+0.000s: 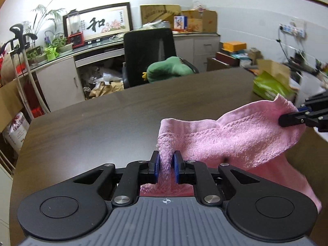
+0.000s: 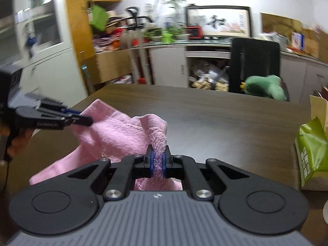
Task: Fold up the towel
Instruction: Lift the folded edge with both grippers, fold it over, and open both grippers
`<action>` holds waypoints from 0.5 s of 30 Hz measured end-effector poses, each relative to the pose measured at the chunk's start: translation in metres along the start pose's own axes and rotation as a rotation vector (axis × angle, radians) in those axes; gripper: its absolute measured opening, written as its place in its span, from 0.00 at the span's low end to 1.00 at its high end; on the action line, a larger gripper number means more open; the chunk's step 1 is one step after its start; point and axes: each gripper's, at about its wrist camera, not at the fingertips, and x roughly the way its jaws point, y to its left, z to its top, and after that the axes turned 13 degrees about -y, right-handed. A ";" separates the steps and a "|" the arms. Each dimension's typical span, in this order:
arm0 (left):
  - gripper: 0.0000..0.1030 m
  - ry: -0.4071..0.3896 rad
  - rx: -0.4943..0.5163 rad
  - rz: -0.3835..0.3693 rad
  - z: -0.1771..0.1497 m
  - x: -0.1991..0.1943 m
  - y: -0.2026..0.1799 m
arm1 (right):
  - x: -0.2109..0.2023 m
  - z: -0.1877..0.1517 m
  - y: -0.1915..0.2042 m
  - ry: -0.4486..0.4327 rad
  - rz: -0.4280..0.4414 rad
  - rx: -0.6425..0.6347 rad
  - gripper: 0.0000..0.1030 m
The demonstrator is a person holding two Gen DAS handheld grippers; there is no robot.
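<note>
A pink towel hangs lifted above the dark wooden table, held at two corners. My left gripper is shut on one bunched corner of it. My right gripper shows at the right edge, shut on the other corner. In the right wrist view the right gripper pinches its corner of the towel, and the left gripper grips the far corner at left. The towel sags between the two and its lower part hangs down toward me.
A green bag and a cardboard box stand on the table's right side; the bag also shows in the right wrist view. A black office chair with a green plush toy stands behind the table.
</note>
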 end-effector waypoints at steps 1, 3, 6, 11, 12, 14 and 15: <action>0.16 0.017 0.018 -0.013 -0.012 -0.009 -0.005 | -0.007 -0.002 0.008 0.003 0.015 -0.020 0.08; 0.18 0.038 0.034 -0.020 -0.028 -0.021 -0.009 | -0.014 -0.014 0.032 0.051 0.044 -0.053 0.09; 0.20 0.061 0.053 -0.019 -0.049 -0.038 -0.011 | -0.023 -0.029 0.044 0.094 0.061 -0.059 0.16; 0.22 0.071 0.052 0.003 -0.066 -0.061 -0.005 | -0.046 -0.047 0.057 0.146 0.081 -0.061 0.26; 0.22 0.066 0.039 0.005 -0.067 -0.067 -0.002 | -0.053 -0.046 0.057 0.137 0.060 -0.052 0.36; 0.23 0.044 0.012 0.012 -0.066 -0.077 0.005 | -0.067 -0.043 0.055 0.120 0.049 -0.032 0.56; 0.23 0.035 0.000 0.015 -0.065 -0.082 0.007 | -0.074 -0.041 0.054 0.113 0.055 -0.021 0.67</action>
